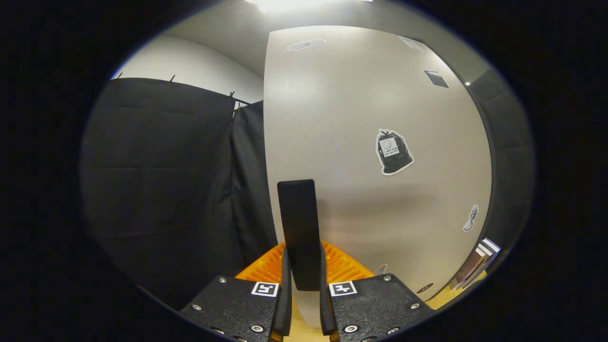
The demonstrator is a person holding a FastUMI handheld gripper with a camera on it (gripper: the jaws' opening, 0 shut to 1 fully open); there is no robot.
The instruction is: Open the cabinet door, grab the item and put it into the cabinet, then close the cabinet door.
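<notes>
Tongs (304, 266) clamped on a flat dark handle (299, 228) — both fingers pressing its sides, handle standing upright between them. Cabinet door (370, 166) fills the field from 12 to 4 o'clock, just beyond the handle, stickers on its pale face. Black cloth (166, 180) at 9 o'clock.

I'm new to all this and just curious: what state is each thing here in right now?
gripper: shut on the handle, one finger each side.
handle: black, upright, clamped between the fingers.
cabinet door: handle gripped; open or closed, cannot tell.
bag-shaped sticker: stuck on the door.
</notes>
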